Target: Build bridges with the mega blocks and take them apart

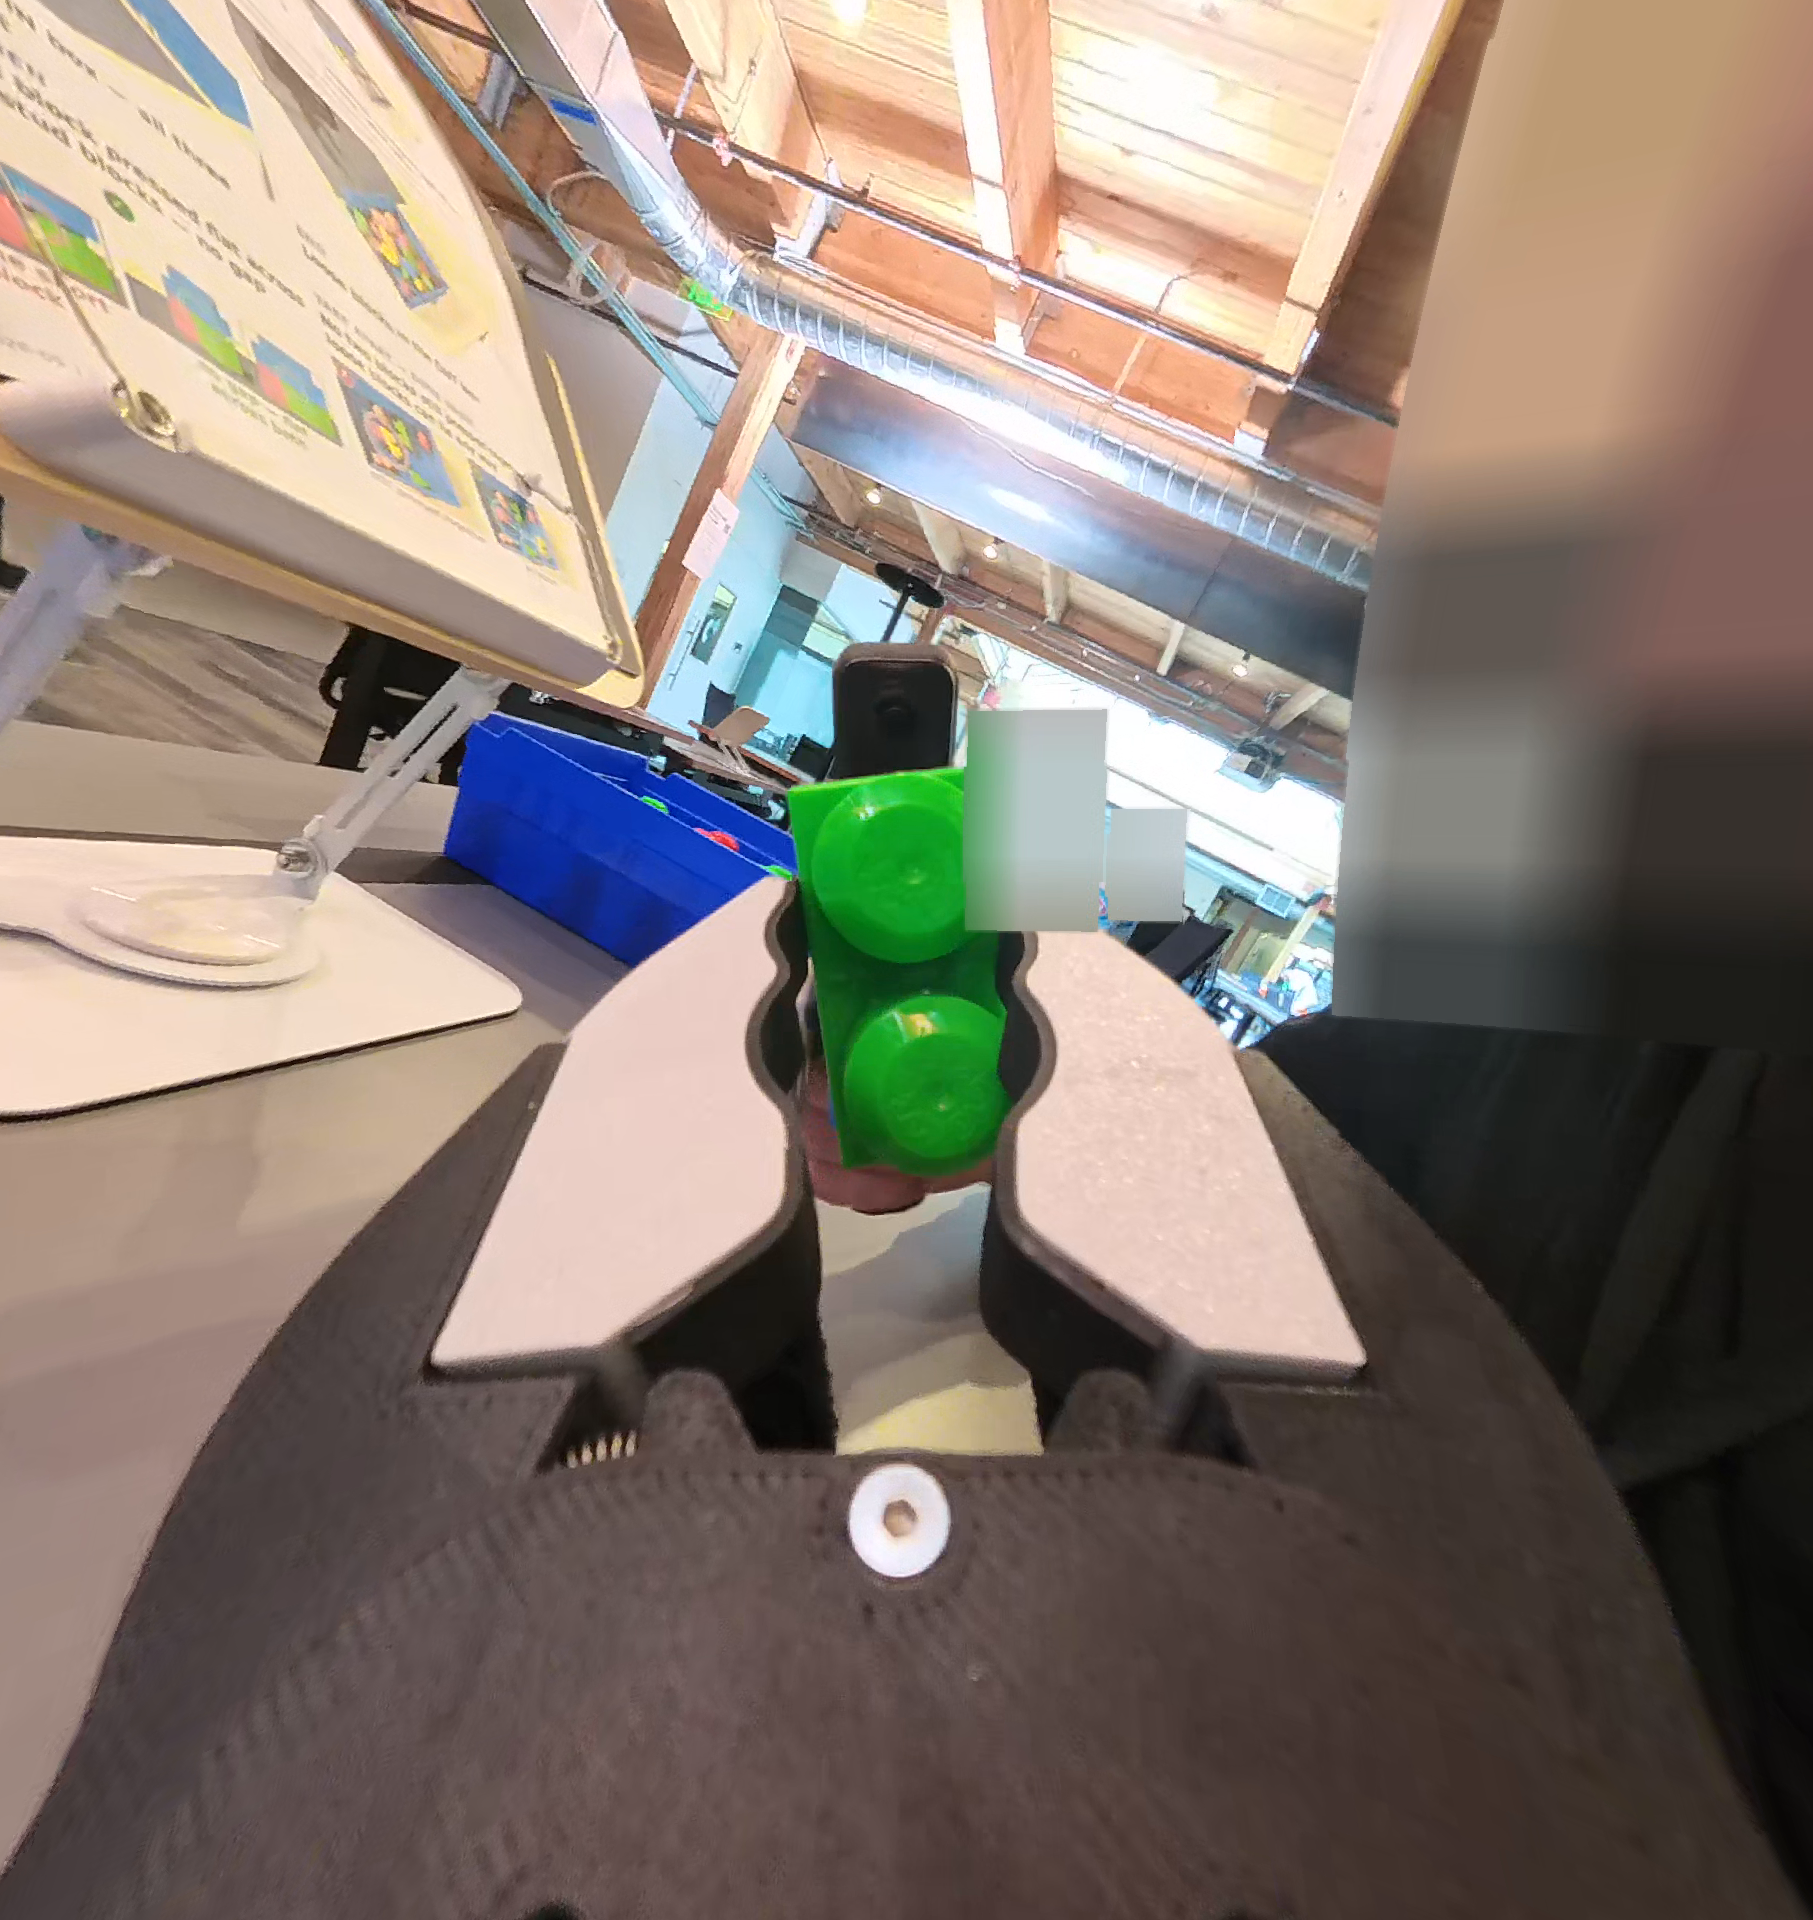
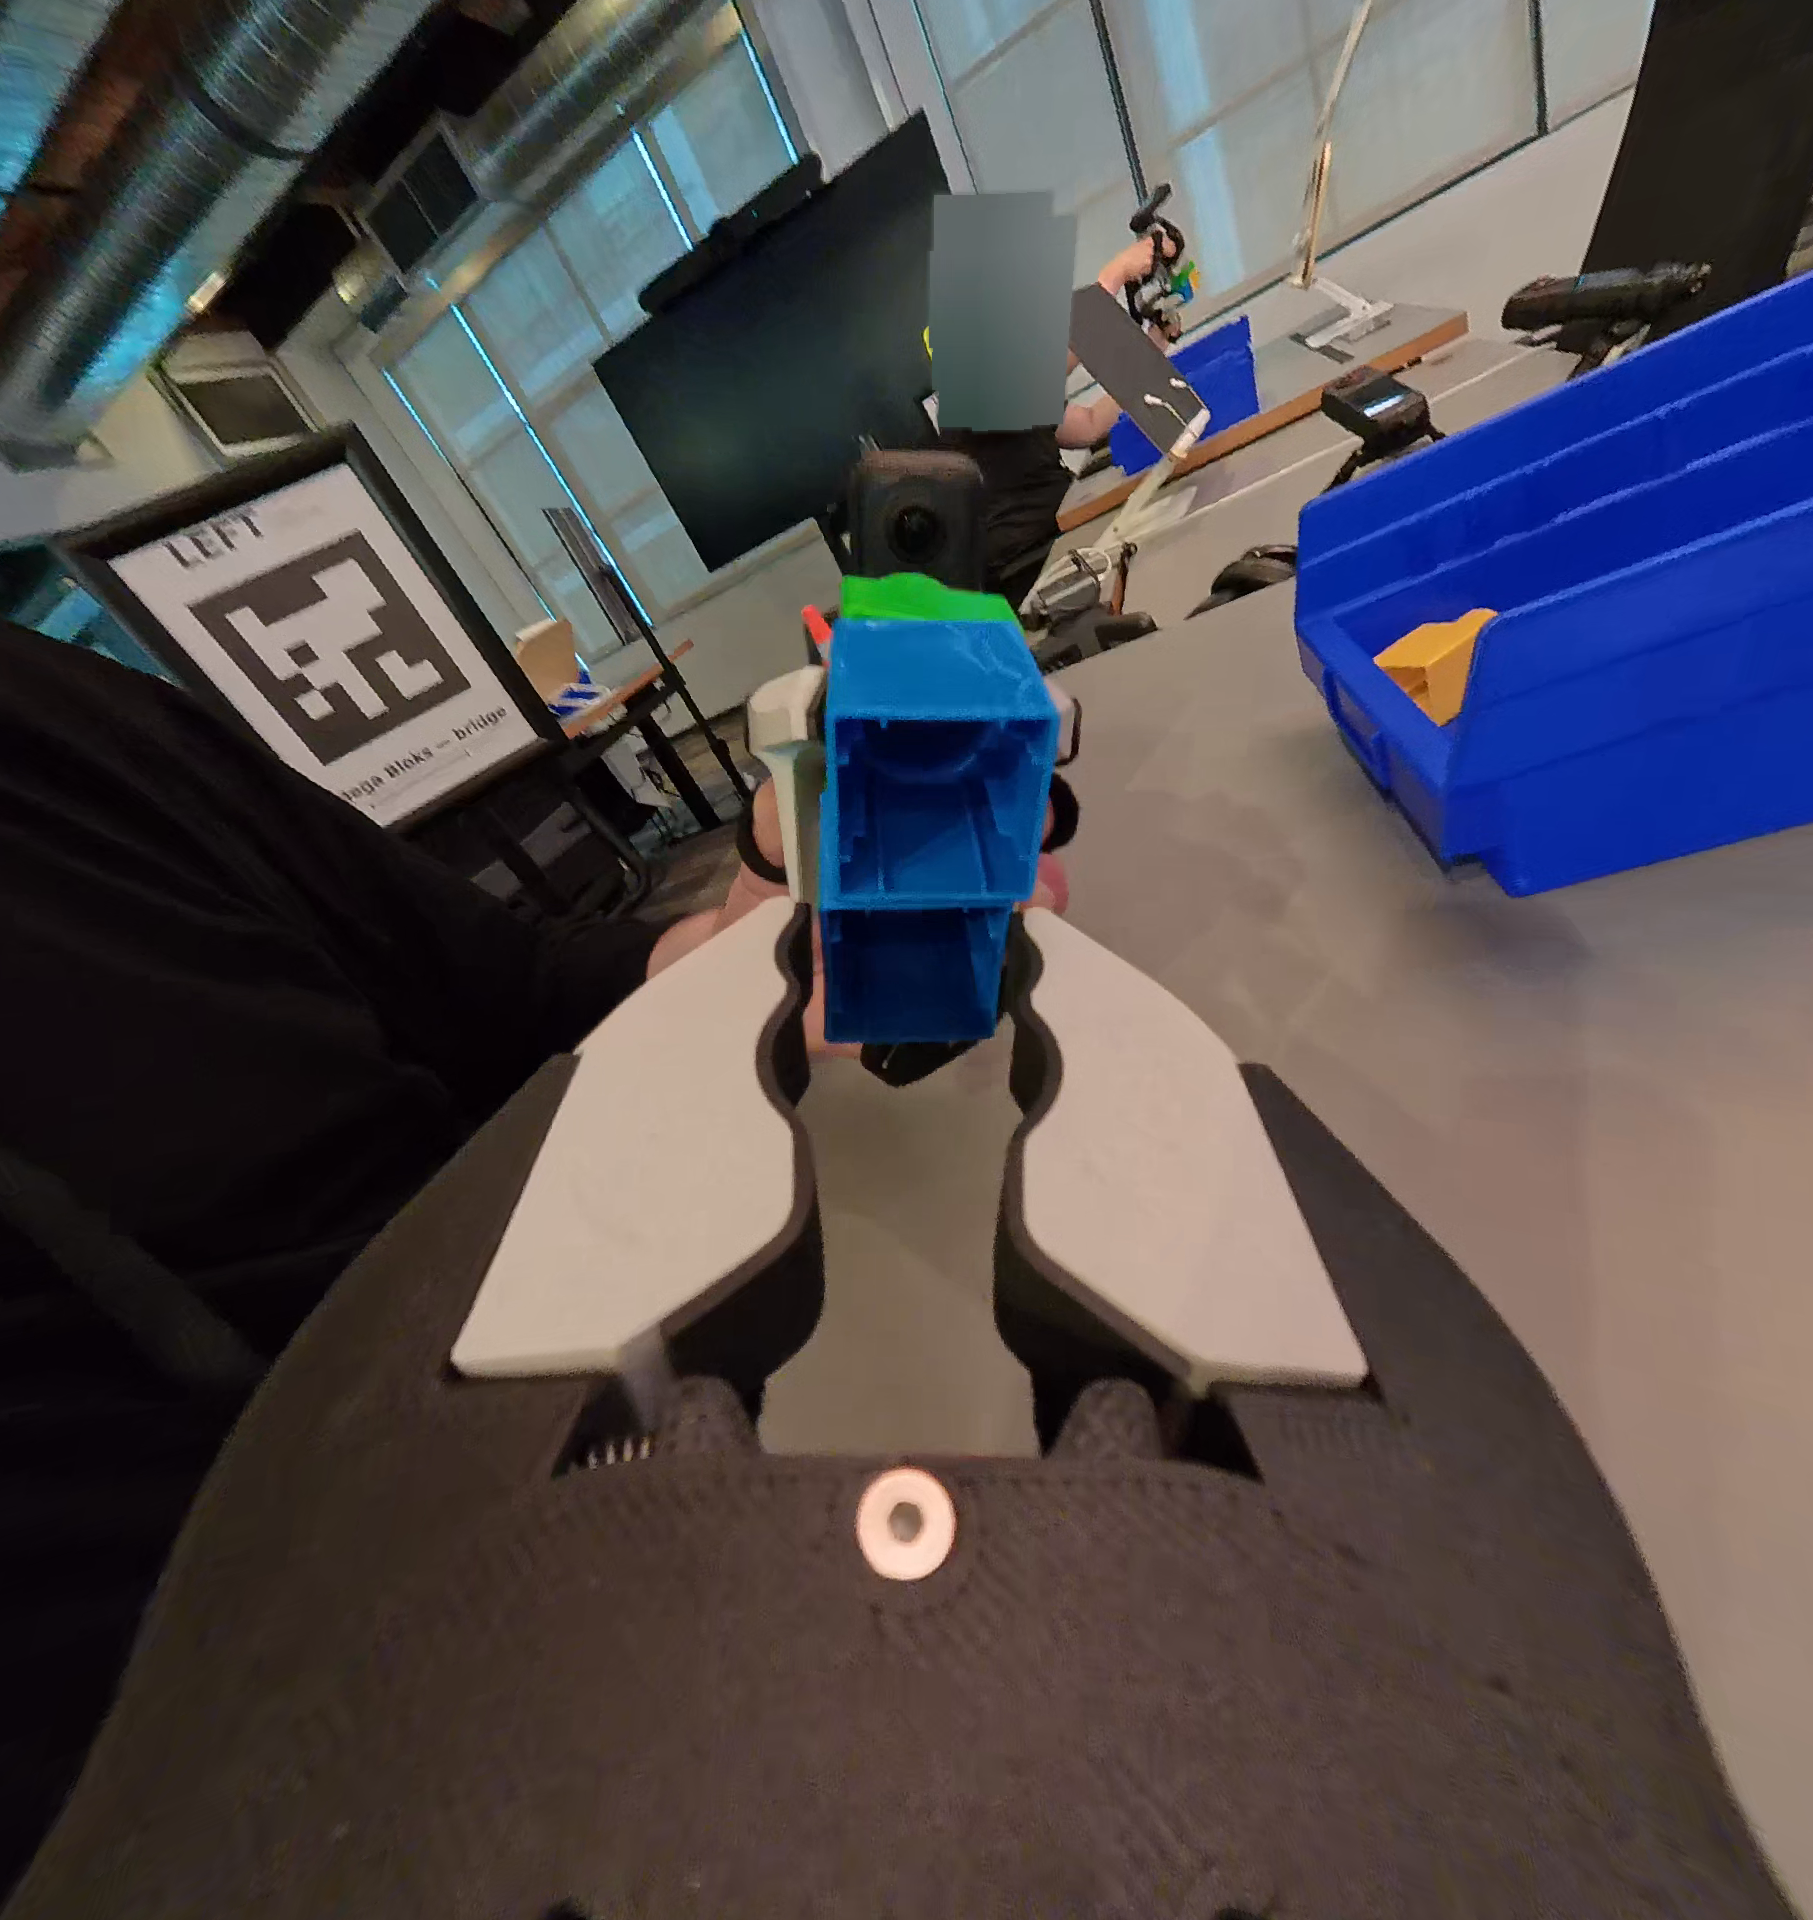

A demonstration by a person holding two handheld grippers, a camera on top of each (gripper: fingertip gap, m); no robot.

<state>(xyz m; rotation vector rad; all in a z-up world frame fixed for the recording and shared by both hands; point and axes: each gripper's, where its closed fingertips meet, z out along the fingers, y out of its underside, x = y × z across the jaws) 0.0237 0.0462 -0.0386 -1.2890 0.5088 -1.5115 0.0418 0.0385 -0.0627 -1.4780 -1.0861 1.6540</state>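
Left tool [image 1: 902, 997] clamps the green block [image 1: 897, 977], studs facing the camera, raised off the counter [image 1: 154, 1195]. Right tool [image 2: 907, 977] grips the blue block [image 2: 933, 790], hollow underside toward the camera, green block behind it. Blue bin [image 2: 1608, 644] at 2 o'clock.

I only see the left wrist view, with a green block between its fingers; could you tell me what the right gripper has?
Observer: The right gripper has a blue block between its fingers, hollow underside facing its camera.
Operator: Where is my green block from there?
Observer: The green block shows just beyond the blue block's far end.
Operator: Anything in the bin?
Observer: A yellow block lies in the blue bin.
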